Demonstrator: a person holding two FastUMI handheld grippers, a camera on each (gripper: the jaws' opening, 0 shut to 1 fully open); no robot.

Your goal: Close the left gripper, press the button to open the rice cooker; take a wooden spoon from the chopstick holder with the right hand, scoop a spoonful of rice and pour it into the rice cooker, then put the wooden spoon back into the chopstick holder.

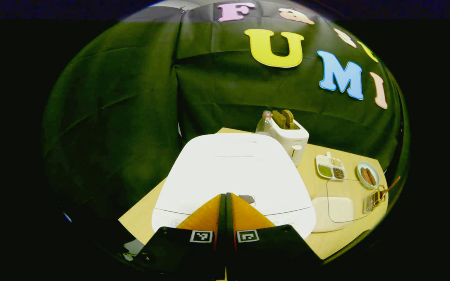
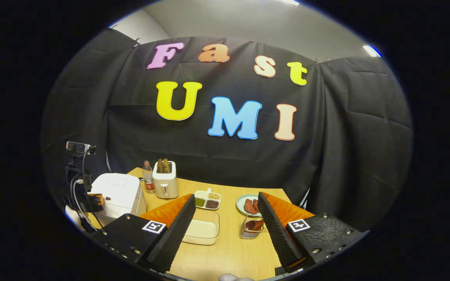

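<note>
- The left gripper (image 1: pixel 225 199), jaws clenched together on nothing, points its tips at the rice cooker (image 1: pixel 233 171); its button (image 1: pixel 247 199) lies just right of them
- The right gripper (image 2: pixel 225 222) hangs released, well apart, facing the chopstick holder (image 2: pixel 251 228)

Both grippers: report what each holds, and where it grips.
Nothing is held. The left gripper is shut and empty over the rice cooker; the right gripper is open above the table.
</note>
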